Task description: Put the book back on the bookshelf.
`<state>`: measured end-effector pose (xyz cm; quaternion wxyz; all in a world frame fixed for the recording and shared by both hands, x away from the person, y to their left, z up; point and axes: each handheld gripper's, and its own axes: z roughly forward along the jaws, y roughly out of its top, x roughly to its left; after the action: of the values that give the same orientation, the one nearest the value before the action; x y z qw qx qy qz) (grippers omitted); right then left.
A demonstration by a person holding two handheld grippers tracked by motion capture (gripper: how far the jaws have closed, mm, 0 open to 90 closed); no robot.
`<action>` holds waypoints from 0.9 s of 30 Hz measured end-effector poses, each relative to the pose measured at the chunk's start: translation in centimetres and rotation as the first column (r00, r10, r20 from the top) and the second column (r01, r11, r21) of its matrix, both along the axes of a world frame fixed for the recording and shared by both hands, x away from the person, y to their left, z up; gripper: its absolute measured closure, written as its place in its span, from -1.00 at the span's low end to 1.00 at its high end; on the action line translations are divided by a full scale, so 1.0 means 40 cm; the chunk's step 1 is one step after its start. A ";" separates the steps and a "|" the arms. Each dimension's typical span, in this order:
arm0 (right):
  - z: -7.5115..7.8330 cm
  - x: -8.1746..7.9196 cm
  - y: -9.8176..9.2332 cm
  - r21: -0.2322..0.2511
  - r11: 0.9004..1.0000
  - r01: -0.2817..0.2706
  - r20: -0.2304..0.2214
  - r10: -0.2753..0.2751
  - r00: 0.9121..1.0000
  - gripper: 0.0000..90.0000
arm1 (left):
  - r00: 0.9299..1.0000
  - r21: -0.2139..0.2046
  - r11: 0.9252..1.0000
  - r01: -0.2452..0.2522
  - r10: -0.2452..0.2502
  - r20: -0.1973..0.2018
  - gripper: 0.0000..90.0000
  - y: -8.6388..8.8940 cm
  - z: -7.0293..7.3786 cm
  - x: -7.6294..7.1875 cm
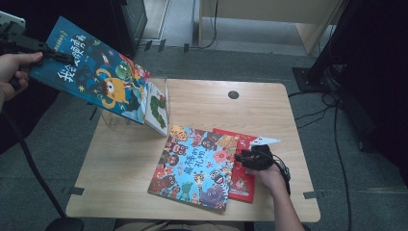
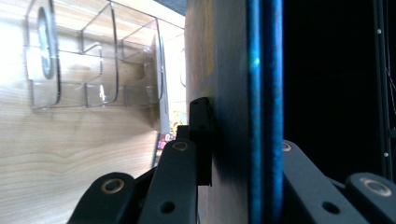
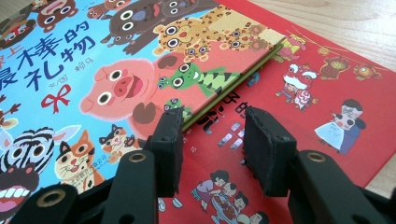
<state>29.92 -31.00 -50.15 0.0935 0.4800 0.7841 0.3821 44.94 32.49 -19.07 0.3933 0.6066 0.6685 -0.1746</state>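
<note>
While the left tongs [image 1: 45,52] stay out of the comparison by being clamped on the edge of a dark blue picture book [image 1: 91,72], this book hangs tilted in the air over the far left corner of the desk [image 1: 269,110]. The clear rack [image 2: 93,60] stands just below and beyond the book's lower end. The right tongs [image 3: 212,135] rest apart, gripping nothing, over the red book [image 3: 327,88] beside the animal book [image 3: 93,70].

I see even, soft overhead light on the table [image 1: 144,159] with faint shadows; glare whitens the clear organiser [image 2: 93,56]; the near book edge [image 2: 264,93] is blurred, background dark.
</note>
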 end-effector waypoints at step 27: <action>-0.002 0.004 0.003 -0.003 1.000 -0.003 0.009 0.003 1.000 0.28 | 0.997 0.091 0.994 -0.066 0.068 -0.019 0.80 0.139 0.007 -0.018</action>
<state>30.07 -30.89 -50.22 0.0971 0.4770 0.7849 0.3834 44.21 38.05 -18.78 0.3637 0.5987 0.7002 -0.1378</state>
